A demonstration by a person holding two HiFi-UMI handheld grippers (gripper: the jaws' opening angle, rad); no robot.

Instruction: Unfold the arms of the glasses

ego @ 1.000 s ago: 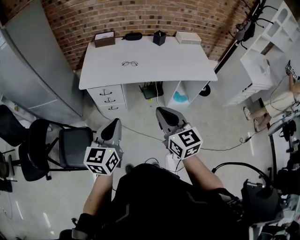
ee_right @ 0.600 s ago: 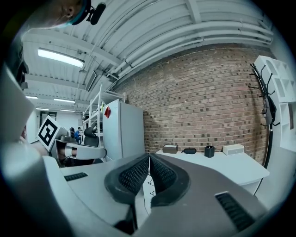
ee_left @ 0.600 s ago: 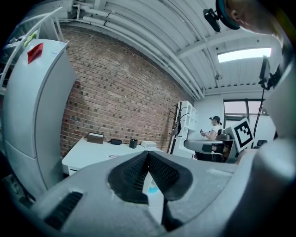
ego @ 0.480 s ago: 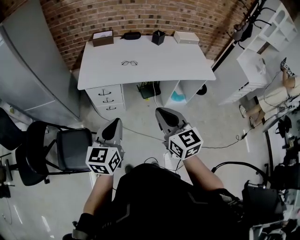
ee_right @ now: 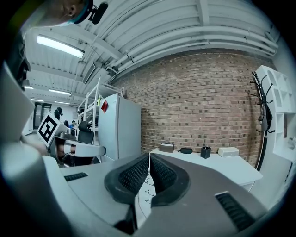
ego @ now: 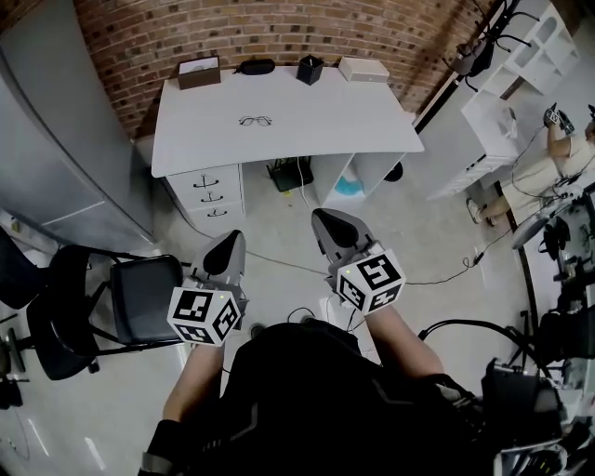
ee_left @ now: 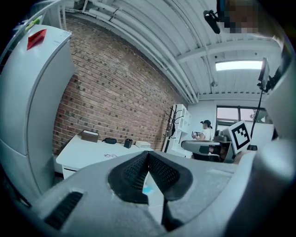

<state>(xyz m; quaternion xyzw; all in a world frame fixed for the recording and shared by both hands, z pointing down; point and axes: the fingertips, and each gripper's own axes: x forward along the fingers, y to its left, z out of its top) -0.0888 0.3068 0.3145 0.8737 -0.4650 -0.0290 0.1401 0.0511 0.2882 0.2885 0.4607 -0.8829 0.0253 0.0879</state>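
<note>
**Three cameras, one distant desk**

The head view looks steeply down from above the person's shoulders. The left gripper [ego: 226,253] and right gripper [ego: 331,226] are close below it. The white desk [ego: 307,107] sits well off at the top of the frame, against the brick wall [ego: 279,33]. Each gripper view rides on its own gripper and faces roughly level along the jaws, which fill the lower frame. All three views share the far desk and wall. The left gripper view also catches the right gripper's marker cube [ee_left: 240,134] at its right side.

A white desk [ego: 316,121] stands against the brick wall [ego: 279,28]; along its back edge sit a brown box [ego: 198,72], a black case [ego: 254,66], a black cup [ego: 310,70] and a white box [ego: 363,69]. A black chair [ego: 102,302] stands near a grey cabinet [ego: 56,158]
</note>
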